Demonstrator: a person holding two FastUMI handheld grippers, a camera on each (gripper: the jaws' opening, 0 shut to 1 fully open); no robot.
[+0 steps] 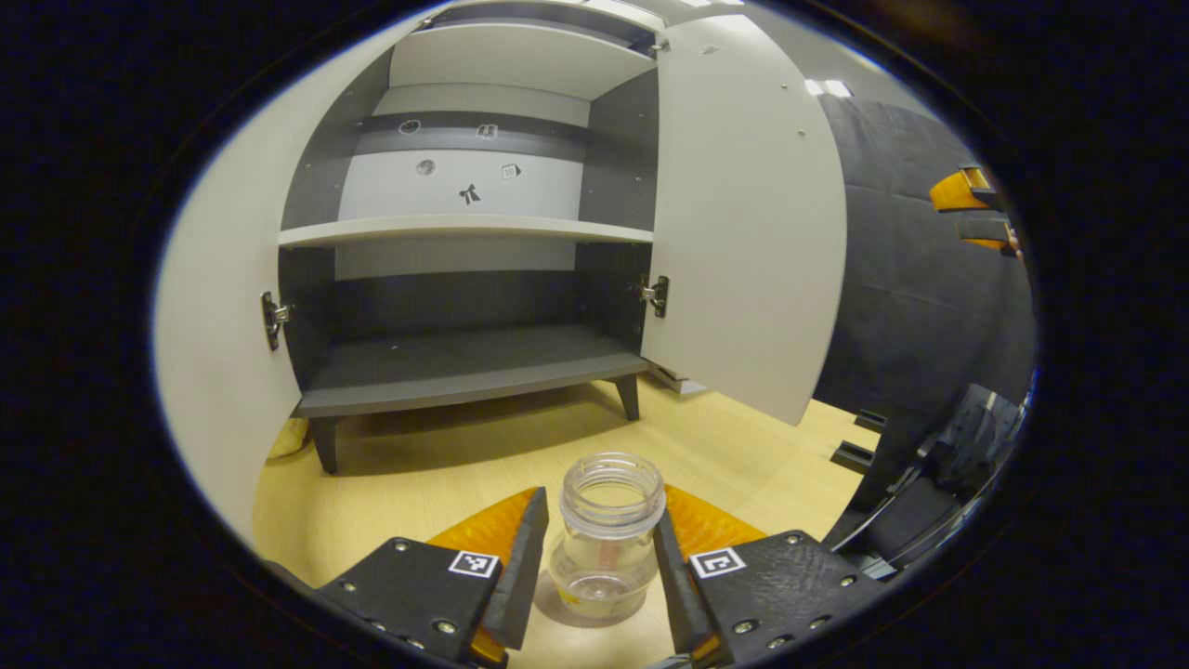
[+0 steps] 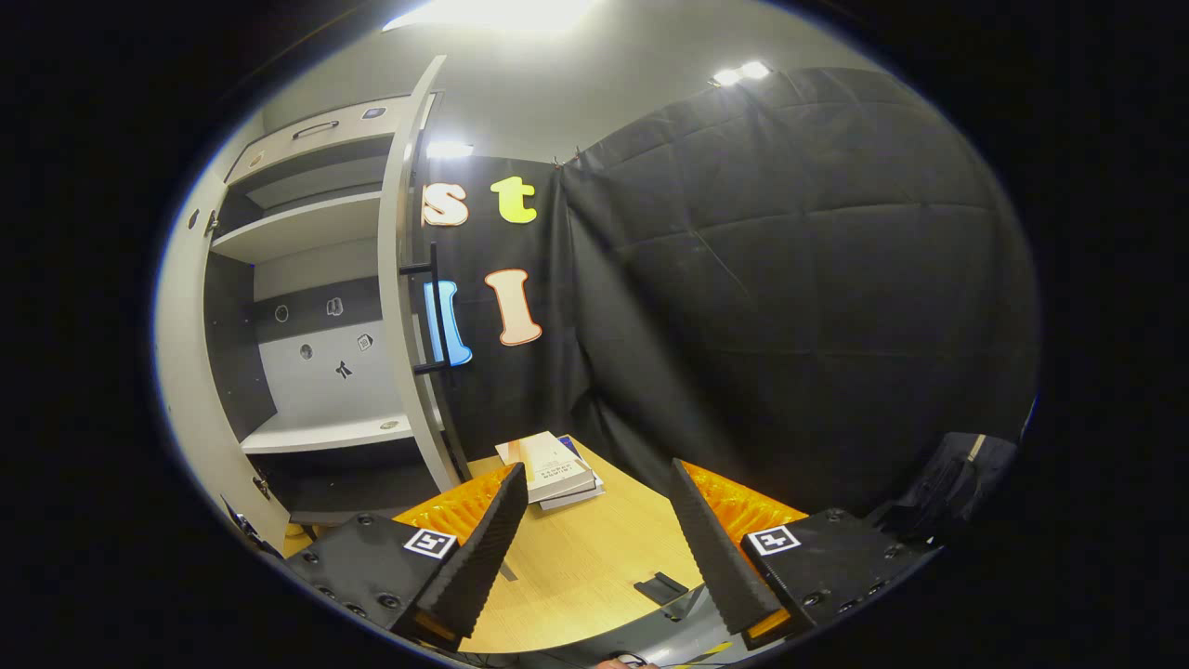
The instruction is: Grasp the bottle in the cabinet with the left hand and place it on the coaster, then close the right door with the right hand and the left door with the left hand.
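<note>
A clear, lidless bottle (image 1: 606,544) stands upright on the wooden table (image 1: 446,465), on a faint round patch that may be the coaster (image 1: 557,615). My left gripper (image 1: 599,511) is open around the bottle, and a narrow gap shows at the left finger (image 1: 522,557). The cabinet (image 1: 464,372) stands behind it with bare shelves, its left door (image 1: 218,325) and right door (image 1: 743,232) both swung open. My right gripper (image 2: 599,474) is open and holds nothing. It hovers over the table beside the right door's edge (image 2: 401,279) and its black handle (image 2: 433,311).
A stack of books (image 2: 555,472) lies on the table behind the right door. A small black piece (image 2: 661,587) sits near the table's front edge. Black cloth hangs to the right of the cabinet. The other gripper (image 1: 971,200) shows far right in the left gripper view.
</note>
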